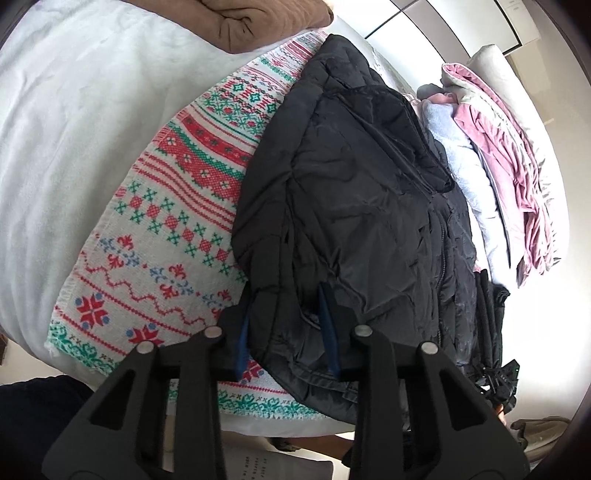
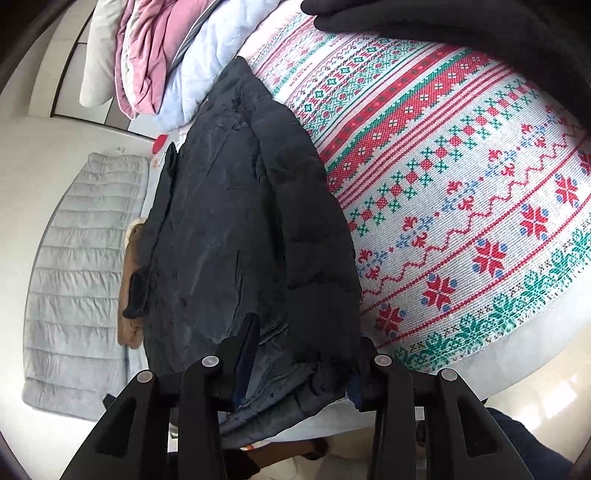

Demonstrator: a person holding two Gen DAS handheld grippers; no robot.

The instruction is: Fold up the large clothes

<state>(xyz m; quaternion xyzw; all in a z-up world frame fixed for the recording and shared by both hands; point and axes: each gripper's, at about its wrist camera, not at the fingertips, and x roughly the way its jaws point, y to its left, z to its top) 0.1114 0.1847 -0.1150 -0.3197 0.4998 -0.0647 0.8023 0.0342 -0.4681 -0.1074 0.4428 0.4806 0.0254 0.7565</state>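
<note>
A black puffer jacket point(image 1: 354, 192) lies lengthwise on a patterned red, green and white blanket point(image 1: 162, 236) on a bed. My left gripper point(image 1: 288, 332) is open with its blue-padded fingers astride the jacket's near hem. In the right wrist view the same jacket point(image 2: 236, 229) hangs partly over the bed's edge beside the blanket point(image 2: 461, 192). My right gripper point(image 2: 299, 362) is open, its fingers on either side of the jacket's bunched near hem.
A pile of pink and pale blue clothes point(image 1: 495, 158) lies at the far end of the bed, also in the right wrist view point(image 2: 177, 55). A brown garment point(image 1: 258, 22) sits on the white bedding point(image 1: 66, 122). A grey quilted mat point(image 2: 81, 277) and tan garment point(image 2: 131, 288) lie on the floor.
</note>
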